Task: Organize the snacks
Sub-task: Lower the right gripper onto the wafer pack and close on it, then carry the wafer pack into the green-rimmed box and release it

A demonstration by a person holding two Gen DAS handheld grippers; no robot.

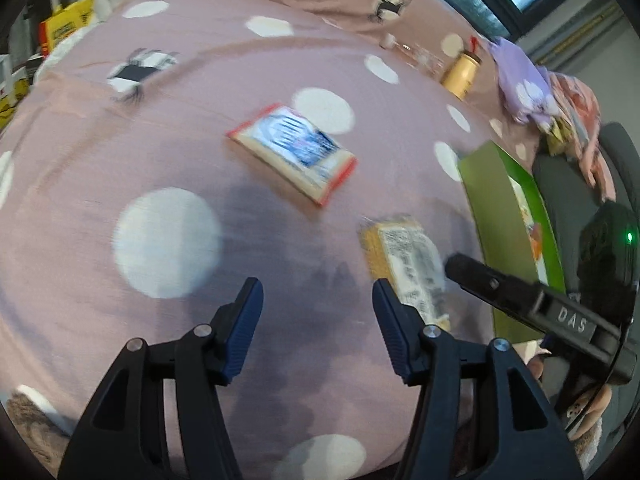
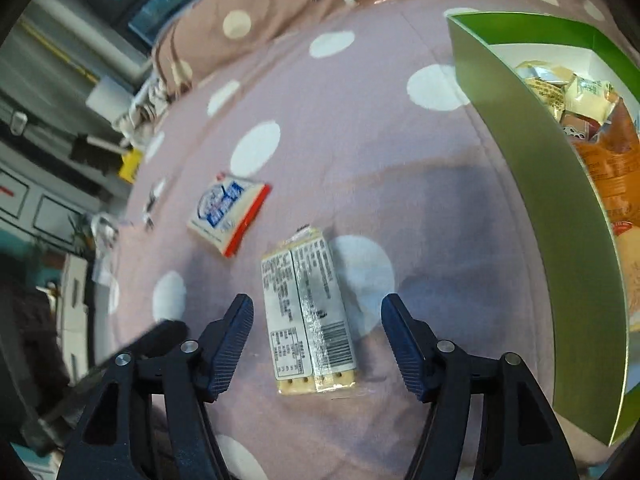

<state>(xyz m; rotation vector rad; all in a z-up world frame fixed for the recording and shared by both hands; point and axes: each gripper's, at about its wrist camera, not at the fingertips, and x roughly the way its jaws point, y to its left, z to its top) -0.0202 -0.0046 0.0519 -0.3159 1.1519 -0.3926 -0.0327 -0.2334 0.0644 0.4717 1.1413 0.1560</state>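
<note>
A cracker pack with a printed label (image 2: pixel 308 316) lies on the pink dotted bedspread (image 2: pixel 420 168), between the open jaws of my right gripper (image 2: pixel 318 322), which is just above it. The same pack (image 1: pixel 408 264) shows in the left wrist view, beside my right gripper's finger (image 1: pixel 476 276). A red-edged blue and white snack packet (image 1: pixel 294 152) lies farther out; it also shows in the right wrist view (image 2: pixel 228 212). My left gripper (image 1: pixel 318 304) is open and empty over bare bedspread. A green box (image 2: pixel 560 208) at the right holds several wrapped snacks (image 2: pixel 592 120).
The green box (image 1: pixel 508 216) stands at the bed's right edge. A yellow bottle (image 1: pixel 462 74), a clear item and purple clothing (image 1: pixel 520 84) lie at the far side. Yellow packaging (image 1: pixel 66 26) sits at the far left.
</note>
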